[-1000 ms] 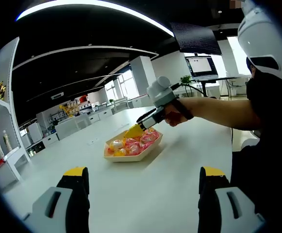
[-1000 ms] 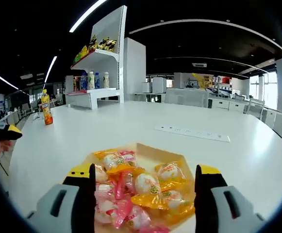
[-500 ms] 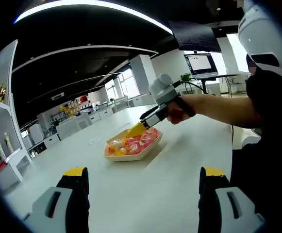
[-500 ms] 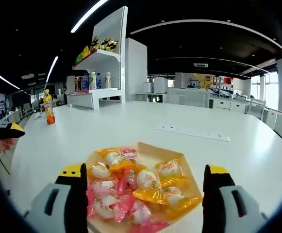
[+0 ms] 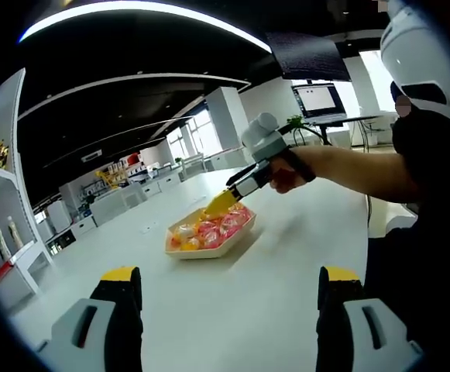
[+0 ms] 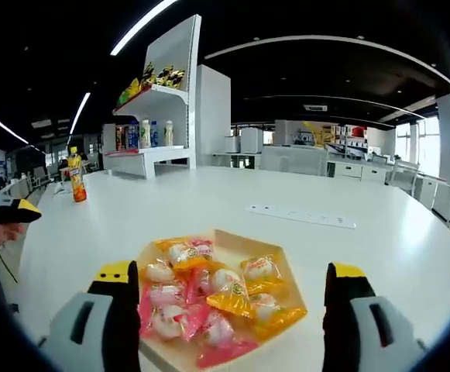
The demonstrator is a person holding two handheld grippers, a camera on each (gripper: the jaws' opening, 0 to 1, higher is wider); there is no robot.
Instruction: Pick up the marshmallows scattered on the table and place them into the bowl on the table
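Right gripper view: the right gripper (image 6: 228, 310) has its jaws wide open, holding nothing, above the bowl (image 6: 222, 298) of wrapped marshmallows (image 6: 209, 298) on the white surface (image 6: 379, 248). The bowl's near edge is cut off. A shelf (image 6: 159, 116) holds small things, maybe snacks. The left gripper (image 5: 228, 310) is open too.

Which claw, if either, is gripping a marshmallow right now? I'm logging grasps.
Neither: the left claw and right claw are open and empty; wrapped marshmallows lie in the bowl.
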